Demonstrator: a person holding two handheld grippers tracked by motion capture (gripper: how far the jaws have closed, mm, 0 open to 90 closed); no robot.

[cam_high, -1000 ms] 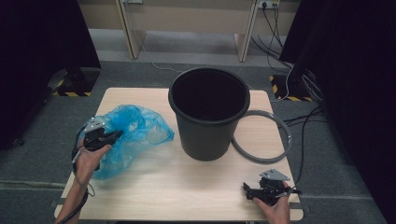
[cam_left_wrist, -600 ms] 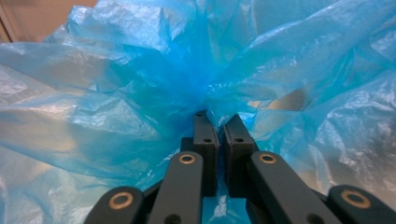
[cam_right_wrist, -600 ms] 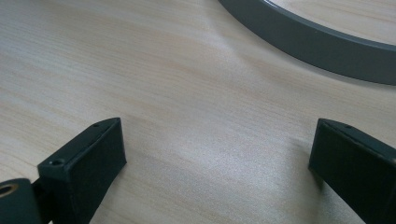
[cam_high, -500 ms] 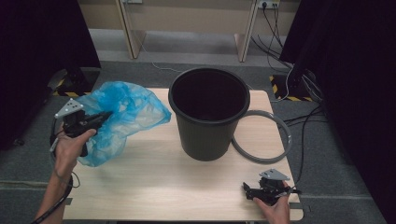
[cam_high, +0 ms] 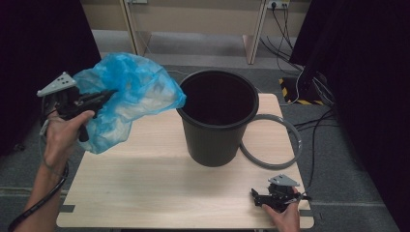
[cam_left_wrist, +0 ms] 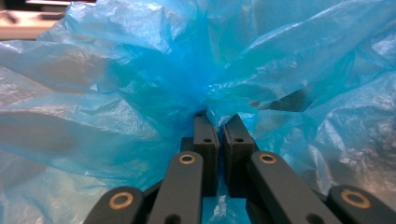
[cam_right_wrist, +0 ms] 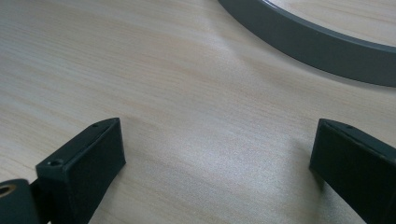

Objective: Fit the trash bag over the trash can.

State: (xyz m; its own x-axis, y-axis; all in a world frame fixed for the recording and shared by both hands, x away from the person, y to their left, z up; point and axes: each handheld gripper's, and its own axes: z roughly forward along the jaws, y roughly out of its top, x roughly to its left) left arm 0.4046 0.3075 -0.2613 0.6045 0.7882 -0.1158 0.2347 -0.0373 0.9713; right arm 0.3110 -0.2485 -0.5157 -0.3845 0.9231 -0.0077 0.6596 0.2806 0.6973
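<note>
A crumpled blue plastic bag (cam_high: 128, 96) hangs in the air over the table's left side, left of the black bin (cam_high: 217, 116). My left gripper (cam_high: 109, 94) is shut on a bunched fold of the blue plastic bag (cam_left_wrist: 140, 93); the jaws of the left gripper (cam_left_wrist: 220, 122) pinch the film between them. The bin stands upright and open at the table's middle. A grey ring (cam_high: 285, 145) lies flat to its right. My right gripper (cam_high: 255, 197) rests low at the front right corner, and in its own view the right gripper (cam_right_wrist: 217, 154) stands open over bare wood, near the grey ring (cam_right_wrist: 308, 44).
The wooden table (cam_high: 154, 193) ends close in front of both hands. Cables (cam_high: 309, 121) trail over the grey floor at the right, beside dark curtains. A yellow-black striped strip (cam_high: 295, 94) lies on the floor behind the table.
My left gripper has risen from the table with the blue bag, which now hangs clear of the wood. The right gripper has stayed put.
</note>
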